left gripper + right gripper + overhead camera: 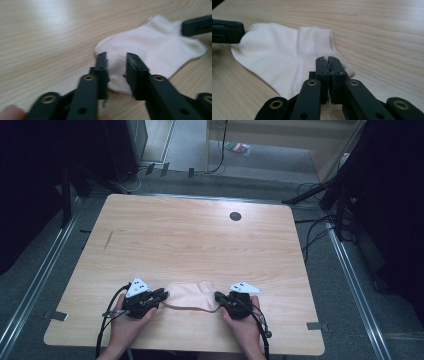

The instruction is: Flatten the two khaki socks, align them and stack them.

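So I've got a pale pink ankle sock [189, 296] lying flat on the wooden desk [200, 235], close to my edge and roughly in the middle between the two hands.

My left claw [115, 60] is at the toe end of the sock. In the left gripper view the jaws are spread a little, with the rounded toe sitting in the gap between them, not pinched. From the high view that same left claw [161, 294] is right at the sock's left end.

My right claw [327, 61] is at the other end, the cuff side. In the right gripper view its jaws are pressed together, and there looks to be a thin bit of the sock's cuff edge caught between them, right by the ribbed band. In the high view the right claw [220, 297] is touching the sock's right end.

No containers on the desk, just the sock. There's a dark round grommet hole [235, 216] towards the far side, well apart from everything.
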